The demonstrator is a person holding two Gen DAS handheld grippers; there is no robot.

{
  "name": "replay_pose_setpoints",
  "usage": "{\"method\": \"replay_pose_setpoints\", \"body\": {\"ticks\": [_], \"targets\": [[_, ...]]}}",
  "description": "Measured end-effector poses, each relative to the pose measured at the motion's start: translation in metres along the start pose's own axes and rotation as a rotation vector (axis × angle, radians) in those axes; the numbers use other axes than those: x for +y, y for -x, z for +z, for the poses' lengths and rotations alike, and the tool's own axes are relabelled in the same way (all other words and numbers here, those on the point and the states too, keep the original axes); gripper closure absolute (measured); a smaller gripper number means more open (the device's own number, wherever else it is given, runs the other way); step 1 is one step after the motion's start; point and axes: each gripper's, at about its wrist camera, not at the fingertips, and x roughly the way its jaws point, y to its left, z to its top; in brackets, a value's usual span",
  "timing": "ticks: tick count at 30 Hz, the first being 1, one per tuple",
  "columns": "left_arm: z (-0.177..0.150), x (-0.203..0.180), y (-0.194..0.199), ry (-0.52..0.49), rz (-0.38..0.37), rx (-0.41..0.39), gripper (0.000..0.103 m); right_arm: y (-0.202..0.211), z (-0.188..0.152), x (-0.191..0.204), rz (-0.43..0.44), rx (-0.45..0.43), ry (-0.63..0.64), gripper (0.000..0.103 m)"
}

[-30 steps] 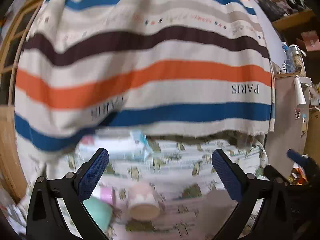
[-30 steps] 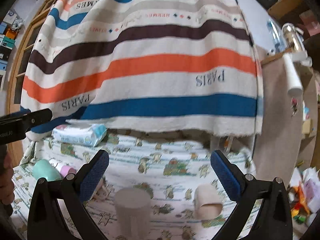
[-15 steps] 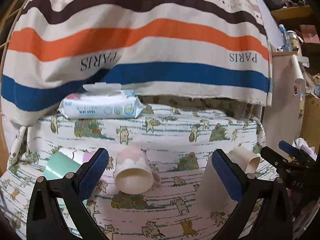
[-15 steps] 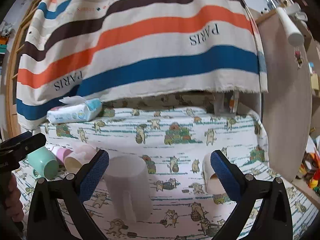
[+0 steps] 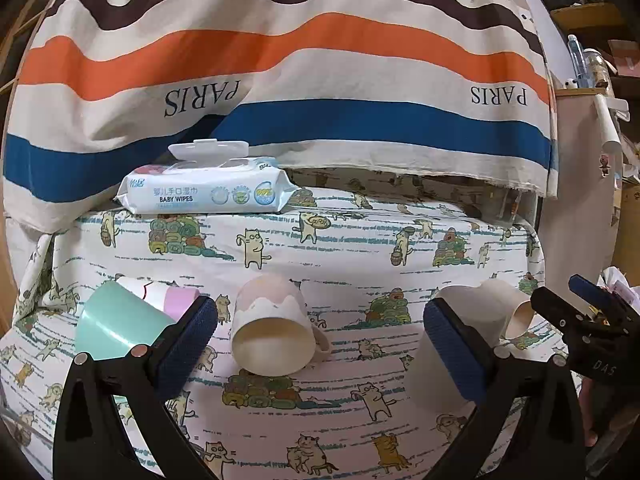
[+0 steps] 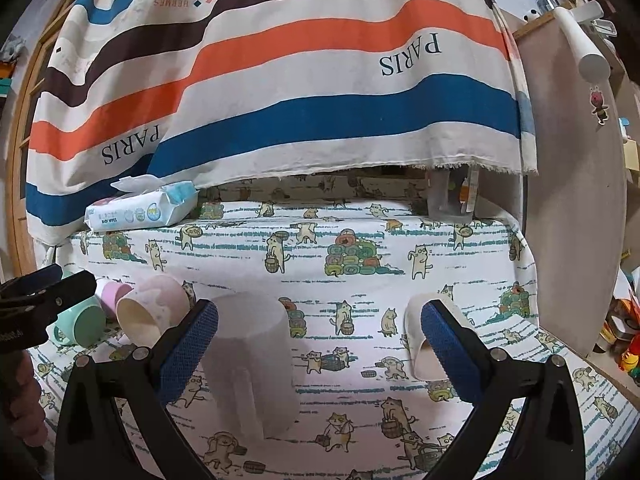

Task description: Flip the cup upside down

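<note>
Two black handheld grippers with blue finger pads are held level and side by side, the left gripper (image 5: 320,336) and the right gripper (image 6: 319,332) both with jaws spread wide apart, gripping nothing.

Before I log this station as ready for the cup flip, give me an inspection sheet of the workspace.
Surface: cat-print cloth, flat.
Job's things: pink mug on its side, mouth toward the camera; white mug standing mouth-down; cream cup on its side; mint cup and a lilac cup lying together.
Clutter: baby wipes pack at the back.
Grippers: left gripper and right gripper, jaws open, holding nothing.
Cables: nothing seen.
Surroundings: striped blanket hanging behind; cabinet to the right.
</note>
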Motion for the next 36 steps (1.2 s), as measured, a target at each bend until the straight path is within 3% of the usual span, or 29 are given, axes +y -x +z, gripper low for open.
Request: {"method": "replay_pose_setpoints", "body": {"ticks": [5, 10, 16, 36], "targets": [[-0.008, -0.009, -0.005, -0.042, 0.007, 0.015, 0.001, -0.004, 0.000, 0.002, -0.026, 0.015, 0.012, 0.001], [-0.010, -0.013, -0.019, -0.060, -0.004, 0.084, 0.001, -0.014, -0.002, -0.003, -0.031, 0.067, -0.009, 0.001], [-0.011, -0.019, -0.019, -0.088, -0.006, 0.088, 0.001, -0.021, -0.004, 0.004, -0.001, 0.103, 0.022, 0.001], [-0.011, -0.017, -0.016, -0.078, 0.031, 0.078, 0.001, -0.020, -0.004, 0.002, -0.004, 0.102, 0.016, 0.001]]}}
